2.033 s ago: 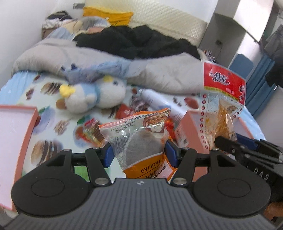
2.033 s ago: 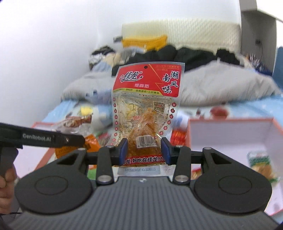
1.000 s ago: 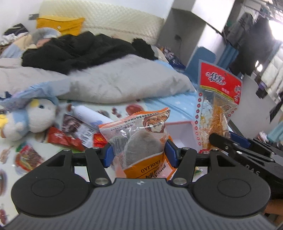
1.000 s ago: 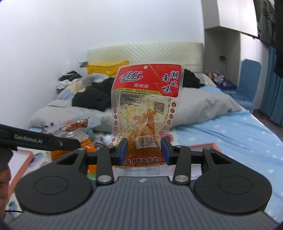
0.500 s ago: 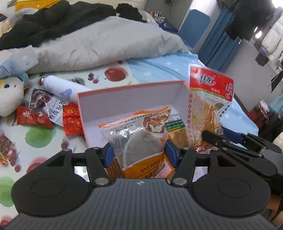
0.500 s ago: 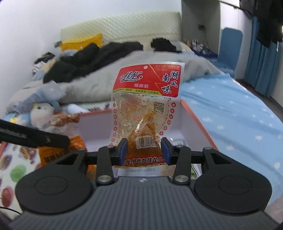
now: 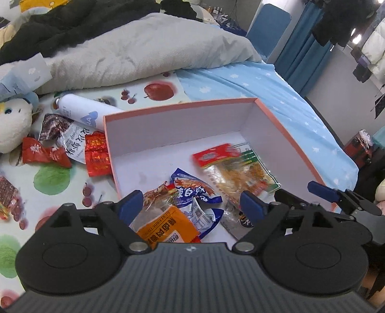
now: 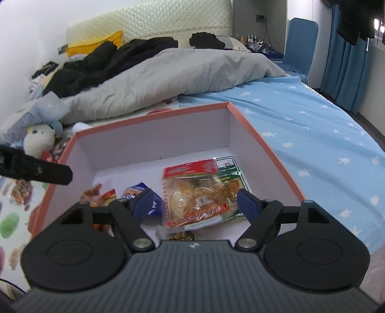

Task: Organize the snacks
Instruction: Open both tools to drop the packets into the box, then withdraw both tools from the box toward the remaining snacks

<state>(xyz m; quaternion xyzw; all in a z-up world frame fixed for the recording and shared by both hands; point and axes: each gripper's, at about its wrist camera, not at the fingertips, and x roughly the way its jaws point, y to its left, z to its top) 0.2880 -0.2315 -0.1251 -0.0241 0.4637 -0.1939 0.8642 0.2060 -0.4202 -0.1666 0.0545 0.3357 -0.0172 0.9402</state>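
Bed: you're over a blue star sheet (image 8: 312, 120), grey duvet (image 8: 180, 72) bunched behind
Headboard: cream, quilted (image 8: 156, 21)
Wall: white (image 8: 28, 36)
Curtains: blue (image 8: 349, 72), your right
Chair: blue (image 8: 300, 43)

Four snack packs are lying flat inside the pink-rimmed box (image 7: 284, 134): orange pack (image 7: 166, 228), blue pack (image 7: 192, 192), red-topped clear pack (image 7: 231, 168) (blurred), dark pack (image 7: 237, 220).

Snack packets (image 7: 238, 173) inside box (image 7: 284, 134)

Orange snack bag (image 7: 166, 227) reads "QUNLIHOUTUI", letters partly blurred
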